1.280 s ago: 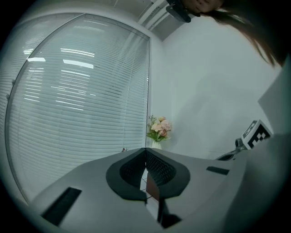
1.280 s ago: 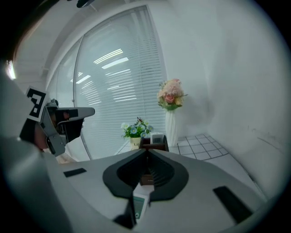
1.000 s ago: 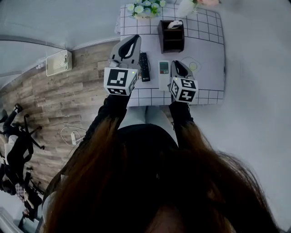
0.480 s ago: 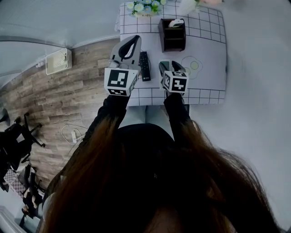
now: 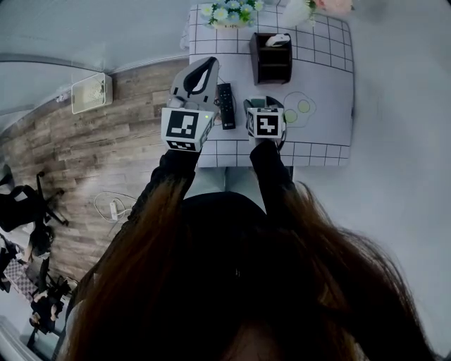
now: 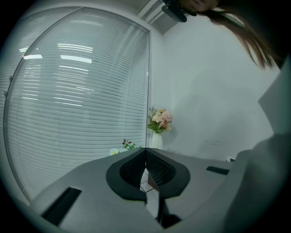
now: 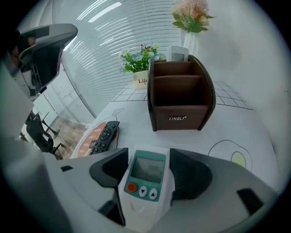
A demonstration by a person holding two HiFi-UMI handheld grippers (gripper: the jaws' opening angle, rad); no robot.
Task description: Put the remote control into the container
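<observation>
A white remote control with a small screen lies flat on the checked tablecloth. My right gripper points steeply down over it. Its jaws have just been opening and now stand wide, one on each side of the remote, without pressing it. In the head view the right gripper hides most of this remote. The brown desk container stands just beyond it, also visible from the head. My left gripper hangs shut and empty above the table's left edge, and its own view shows the left gripper closed.
A black remote lies left of the white one, beside the left gripper. A white object sits in the container's rear compartment. Flower pots stand at the table's far edge. Wooden floor and office chairs lie to the left.
The right gripper has come left and down from beside the white remote to straddle it, and its jaws have opened. The left gripper has stayed put.
</observation>
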